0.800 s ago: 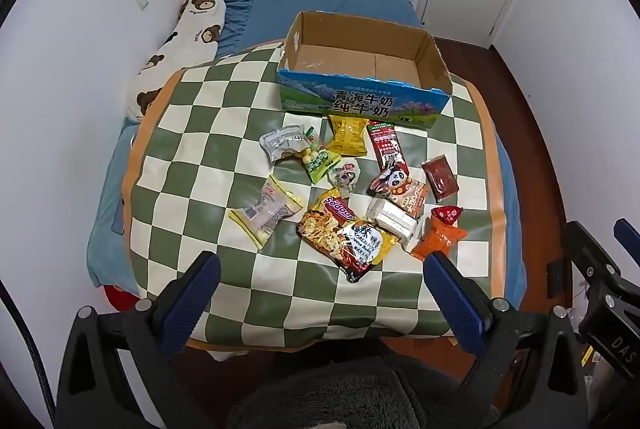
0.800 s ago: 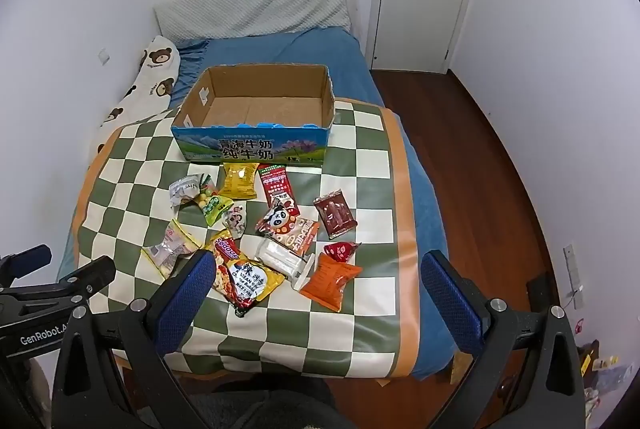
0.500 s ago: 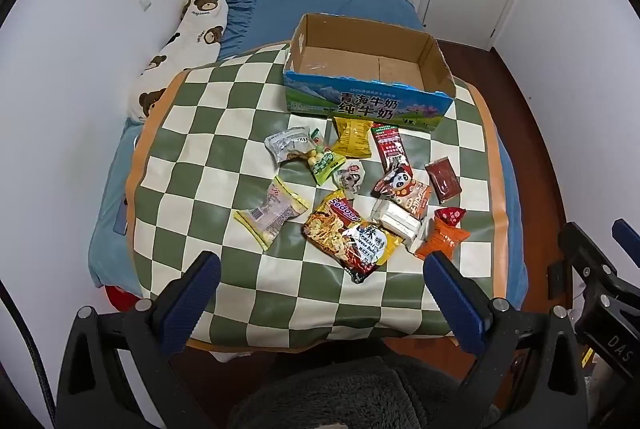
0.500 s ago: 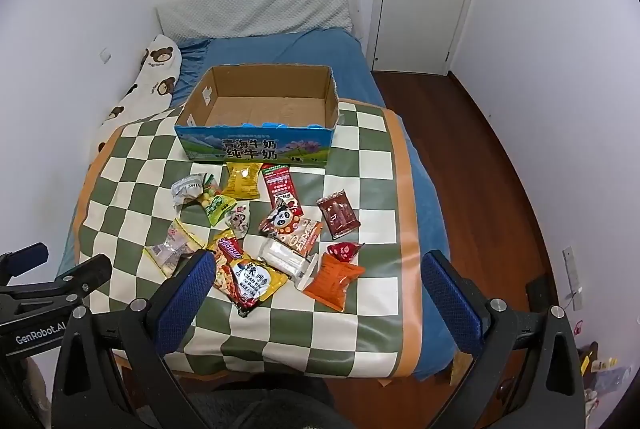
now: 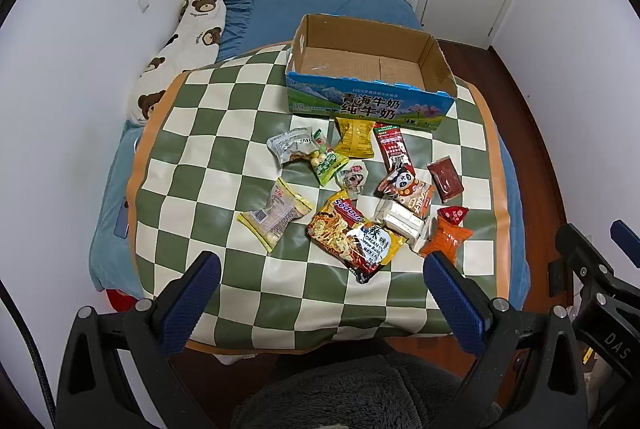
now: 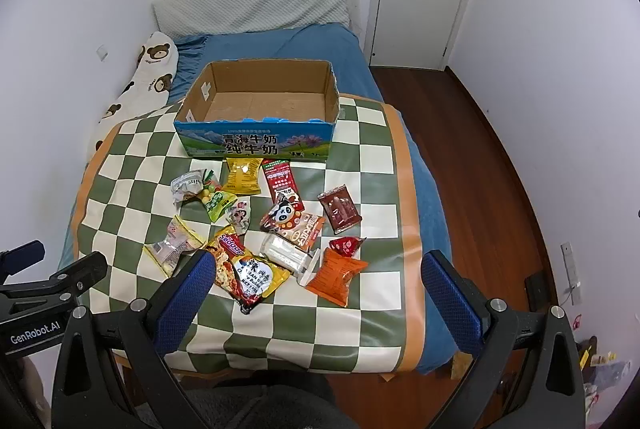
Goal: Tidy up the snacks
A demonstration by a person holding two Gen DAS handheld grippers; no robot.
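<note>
A bed with a blue sheet [image 6: 320, 49] is seen from above, covered at its near end by a green-and-cream checkered mat [image 5: 224, 133]. At the mat's 12 o'clock edge an open cardboard box [image 5: 368, 69] with a blue printed front is set; only its bare bottom is seen inside.

Below the box, near the mat's centre, a loose cluster of snacks is spread. The largest, a noodle packet [image 5: 354, 237], is placed at the cluster's 6 o'clock. An orange packet [image 5: 448, 239] is found at 4 o'clock of it, with a white wrapped bar [image 5: 400, 219] between them. A clear yellow-edged bag [image 5: 276, 215] lies apart at 9 o'clock. A yellow chip bag [image 5: 356, 137] and a red stick packet [image 5: 394, 149] are placed just below the box front. A dark red pouch [image 5: 445, 179] lies at 3 o'clock of the cluster.

The left gripper [image 5: 322, 293] is held above the mat's near edge, tilted steeply downward, its blue-padded fingers spread fully apart; nothing is held or touched. The right gripper [image 6: 318, 289] is posed likewise at its side, fingers spread wide, nothing between them, with the snacks well beneath.
</note>
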